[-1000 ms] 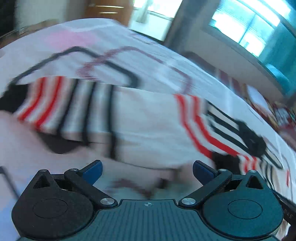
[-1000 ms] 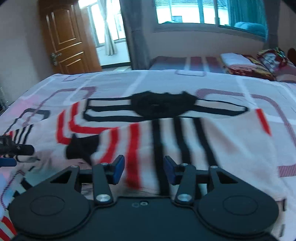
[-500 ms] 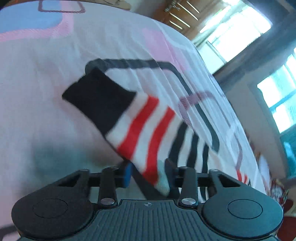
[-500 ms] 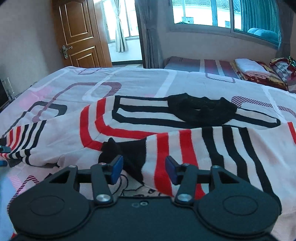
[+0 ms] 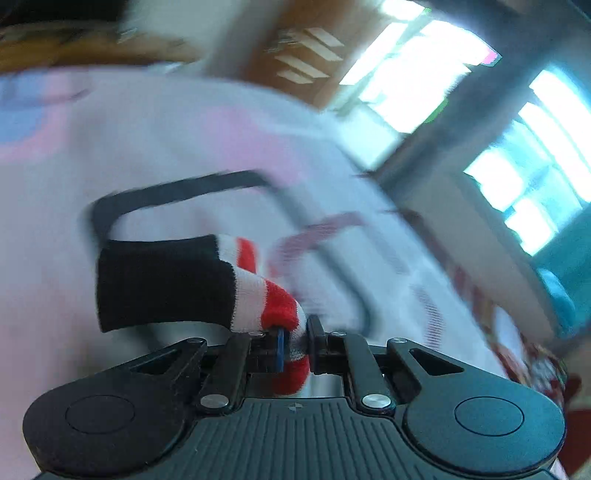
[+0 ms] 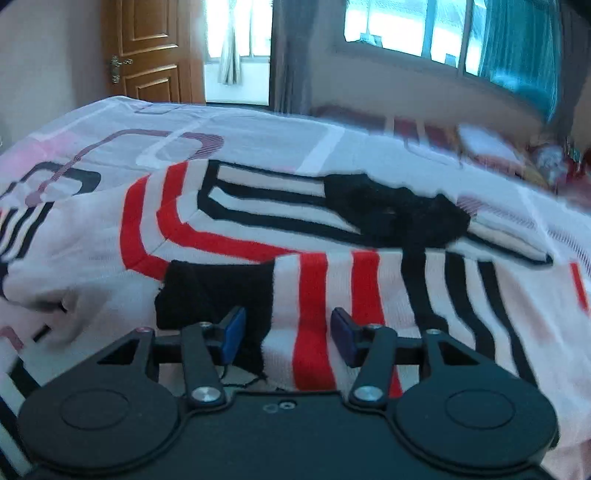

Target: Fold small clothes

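A small white sweater [image 6: 258,229] with red and black stripes and a black collar [image 6: 399,214] lies spread on the bed. Its right sleeve, ending in a black cuff [image 6: 218,291], is folded across the body. My right gripper [image 6: 286,334] is open, its blue pads just above that cuff and the red stripes. In the left wrist view my left gripper [image 5: 295,341] is shut on the other sleeve [image 5: 269,302] near its black cuff [image 5: 162,280], which hangs lifted above the bed.
The bed [image 6: 258,129] has a white sheet with pink, purple and black rounded rectangles. A wooden door [image 6: 151,55] and windows [image 6: 402,26] stand beyond. Folded bedding [image 6: 487,147] lies at the far right by the wall.
My left gripper closed on the left sleeve and lifted it, swinging the view upward. My right gripper let go of the right sleeve's cuff, drew slightly nearer and stays open over it.
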`<state>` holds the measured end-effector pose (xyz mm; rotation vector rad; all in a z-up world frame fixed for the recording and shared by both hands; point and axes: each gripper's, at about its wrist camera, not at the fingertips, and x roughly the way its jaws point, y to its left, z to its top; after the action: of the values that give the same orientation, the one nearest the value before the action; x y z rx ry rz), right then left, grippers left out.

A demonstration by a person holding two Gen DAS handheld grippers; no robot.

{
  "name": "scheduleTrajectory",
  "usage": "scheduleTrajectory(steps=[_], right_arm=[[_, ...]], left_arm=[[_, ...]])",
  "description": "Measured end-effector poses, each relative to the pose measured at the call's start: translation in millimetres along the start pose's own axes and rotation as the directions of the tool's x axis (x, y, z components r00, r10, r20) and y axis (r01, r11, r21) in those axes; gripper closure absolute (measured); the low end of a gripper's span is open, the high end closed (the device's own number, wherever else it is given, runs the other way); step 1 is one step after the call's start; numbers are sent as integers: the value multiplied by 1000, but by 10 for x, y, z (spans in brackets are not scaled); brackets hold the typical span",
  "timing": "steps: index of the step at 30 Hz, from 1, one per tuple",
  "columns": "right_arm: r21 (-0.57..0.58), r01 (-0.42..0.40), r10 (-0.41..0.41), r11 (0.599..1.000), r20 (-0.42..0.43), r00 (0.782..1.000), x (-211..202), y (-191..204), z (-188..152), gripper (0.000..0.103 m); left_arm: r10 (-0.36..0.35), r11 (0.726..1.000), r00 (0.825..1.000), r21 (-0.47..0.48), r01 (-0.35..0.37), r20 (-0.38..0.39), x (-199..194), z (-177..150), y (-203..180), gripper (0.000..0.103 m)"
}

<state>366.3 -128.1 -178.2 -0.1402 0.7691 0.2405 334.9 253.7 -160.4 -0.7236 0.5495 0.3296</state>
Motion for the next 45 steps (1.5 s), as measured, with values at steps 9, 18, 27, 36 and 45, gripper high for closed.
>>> scheduleTrajectory(steps=[9,18,27,36,45], right_arm=[[177,-87,74,980,83,994,-448,-493,17,49],[348,-28,14,937,43,999,-737,-1403,-437,48],[412,-49,26,910,61,998,-830,-1693,-590,42],[430,-16,-10,902,58,998,-1013,-1942,-706,41],[297,-163,134,941,116,984,-722,-1155,-120,40]], left_arm=[[-348,855,918,336,394,-191,211,-757,-1929,91],[-179,664,835,562,494,-521,416,-2192,-2788,90],[-277,468,883,749,469,-380,-36,-2304,-3223,24],[-263,632,898,640,436,-352,-125,-1939,-3003,24],[77,850,983,527,22,-164,470,-1088,-2041,24]])
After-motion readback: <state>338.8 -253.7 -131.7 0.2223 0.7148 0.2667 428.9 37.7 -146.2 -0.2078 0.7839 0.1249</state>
